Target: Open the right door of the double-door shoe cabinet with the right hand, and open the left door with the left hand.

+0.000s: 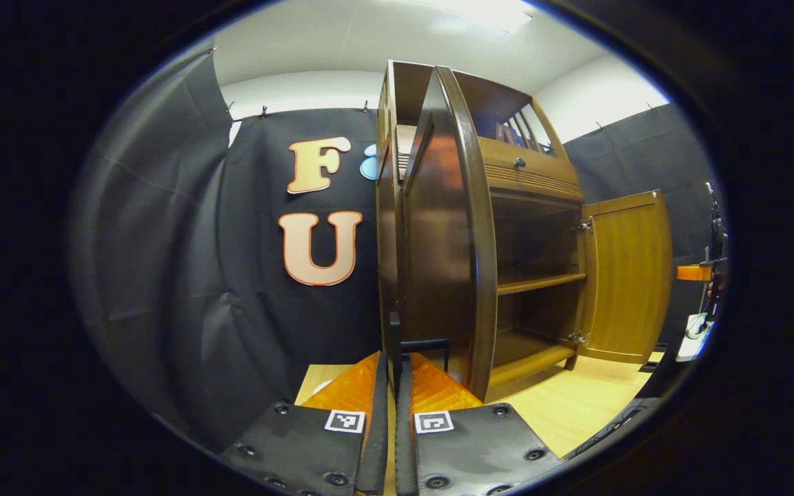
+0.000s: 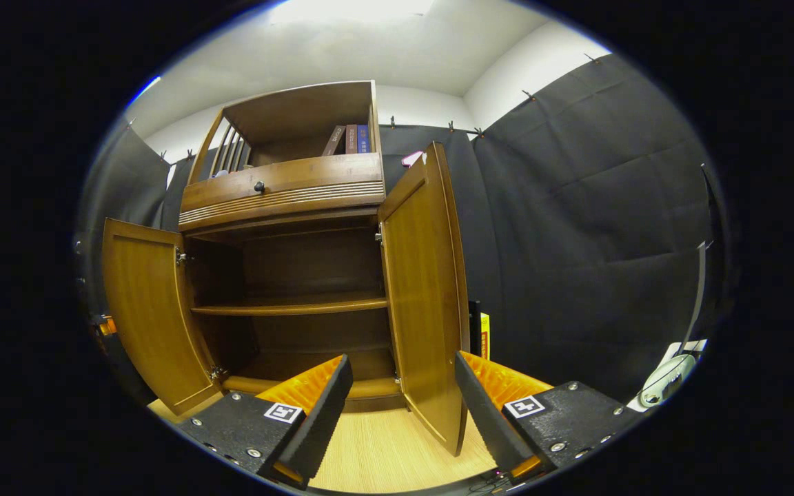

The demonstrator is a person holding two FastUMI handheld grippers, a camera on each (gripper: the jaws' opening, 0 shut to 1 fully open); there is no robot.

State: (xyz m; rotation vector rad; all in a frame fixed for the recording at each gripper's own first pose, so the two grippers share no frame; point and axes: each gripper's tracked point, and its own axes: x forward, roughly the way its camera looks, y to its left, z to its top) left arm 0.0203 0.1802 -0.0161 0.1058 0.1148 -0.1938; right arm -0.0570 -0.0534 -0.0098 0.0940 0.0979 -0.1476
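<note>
**Both doors of the shoe cabinet stood open**

The shoe cabinet (image 2: 287, 200) was of brown wood, with a drawer (image 2: 283, 182) above and two bare shelves inside. Its right door (image 2: 421, 289) was swung out wide, its edge pointing forward. Its left door (image 2: 152, 310) was also open, turned outward on its hinges. In the left gripper view this left door (image 1: 449, 241) appeared edge-on, very near.

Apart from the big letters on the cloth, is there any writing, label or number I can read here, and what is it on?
Nothing can be read.
Books on top of the cabinet: spine lettering too small to read.
Square markers on the left gripper and the right gripper: black-and-white patterns, no words.
Yellow tag behind the right door: too blurred to read.
</note>
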